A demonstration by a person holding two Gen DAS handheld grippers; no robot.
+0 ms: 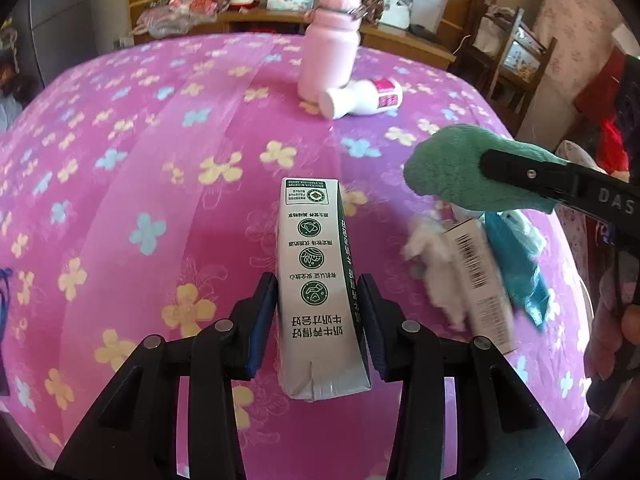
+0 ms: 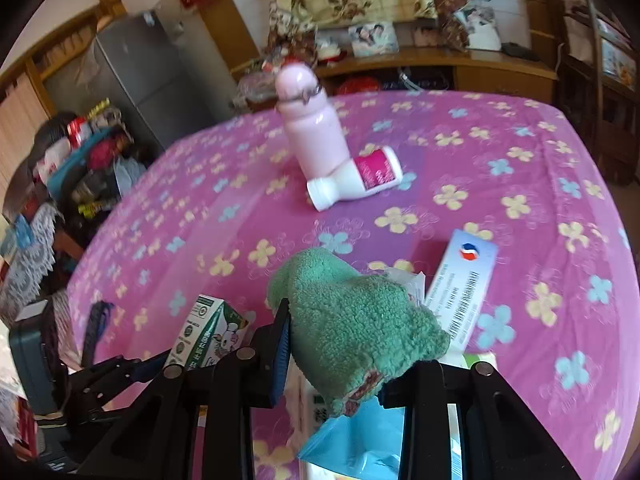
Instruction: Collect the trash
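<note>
Carton and cloth both gripped, loose trash lying under the right hand

Milk carton [image 1: 320,280] sits between the fingers of the left gripper [image 1: 318,320], whose blue pads press its two narrow sides near the folded base. Its long axis runs straight away from the camera, so the carton points out over the pink flowered cover [image 1: 140,160] rather than across the fingers. Whether its far end rests on the cover or hangs clear I cannot tell.

The right gripper [image 2: 336,364] has its fingers narrowed on a green fleecy cloth [image 2: 356,320], which bulges out ahead of the pads; in the left wrist view it hangs above the cover to the right of the carton.

What remains lies directly below and just beyond that cloth: a white box with a barcode [image 2: 460,292], crumpled white tissue [image 1: 432,264] and a blue wrapper [image 2: 356,444], all close together. The right hand is clearly the nearer one, but it is occupied. The box's long axis runs diagonally away to the right. Further off, a white bottle [image 2: 352,180] lies on its side against an upright pink flask [image 2: 308,132], well apart from both grippers
</note>
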